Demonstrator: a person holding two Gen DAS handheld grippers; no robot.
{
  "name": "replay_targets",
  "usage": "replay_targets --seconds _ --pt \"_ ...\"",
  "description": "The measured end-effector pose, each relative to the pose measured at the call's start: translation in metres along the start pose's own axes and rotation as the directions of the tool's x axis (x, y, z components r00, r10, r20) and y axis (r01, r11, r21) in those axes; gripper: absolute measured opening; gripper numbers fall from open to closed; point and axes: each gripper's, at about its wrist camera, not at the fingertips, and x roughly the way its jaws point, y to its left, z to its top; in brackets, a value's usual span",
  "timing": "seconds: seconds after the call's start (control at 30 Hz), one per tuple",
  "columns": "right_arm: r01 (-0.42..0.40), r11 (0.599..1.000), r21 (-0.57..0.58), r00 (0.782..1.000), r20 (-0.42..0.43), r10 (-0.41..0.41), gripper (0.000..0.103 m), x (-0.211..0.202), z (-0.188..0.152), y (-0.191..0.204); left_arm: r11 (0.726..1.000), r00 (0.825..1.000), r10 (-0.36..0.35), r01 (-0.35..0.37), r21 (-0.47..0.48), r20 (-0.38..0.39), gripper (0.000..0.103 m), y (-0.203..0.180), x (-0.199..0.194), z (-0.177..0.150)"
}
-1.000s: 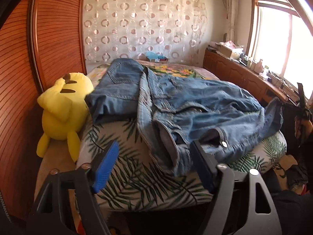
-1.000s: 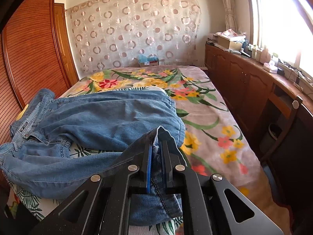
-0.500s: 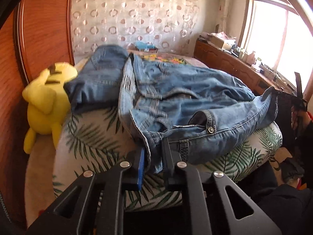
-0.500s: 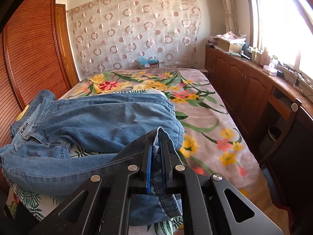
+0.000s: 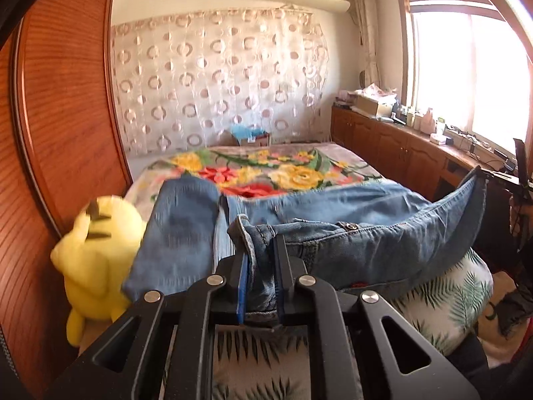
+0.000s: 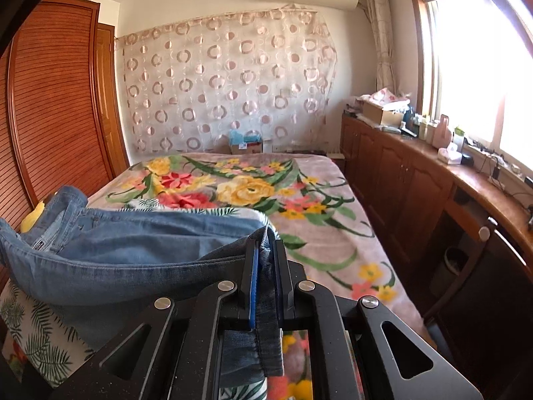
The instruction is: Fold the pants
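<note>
**Jeans strung between two grippers along the near edge of the bed**

The faded blue denim pants (image 5: 333, 233) are caught at both ends. The left gripper (image 5: 261, 263) has just been closing, and its blue-padded fingers now pinch the bunched waistband near the metal button. The right gripper (image 6: 265, 266) is pressed together on a hem of the same pants (image 6: 133, 250), with a tongue of denim hanging below its fingers.

The relation that matters — the lifted stretch of the garment runs side to side, parallel to the near edge of the flower-patterned bed (image 6: 316, 233), and is held just above the leaf-print bedding there. From the left gripper it leads off to the right; from the right gripper it leads off to the left, so each hand holds one end of the long axis and neither is nearer the middle. The rest of the denim lies slack on the bed behind this line, part of it reaching towards the yellow plush toy (image 5: 96, 253) at the bed's left side.

My guess is that the next move must carry both ends together, since the slack middle will sag.
</note>
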Motion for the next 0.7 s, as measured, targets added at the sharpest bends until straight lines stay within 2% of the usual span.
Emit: replay_targets --seconds 0.3,0.7 --pt "0.013 1.0 -0.022 1.0 0.012 -0.013 0.008 0.027 0.013 0.008 0.999 0.999 0.036 -0.037 0.02 0.011 0.014 0.012 0.053 0.043" --pt "0.04 0.998 -0.042 0.999 0.02 -0.039 0.008 0.063 0.032 0.012 0.998 0.999 0.053 -0.053 0.042 0.0 0.014 0.017 0.102 0.069"
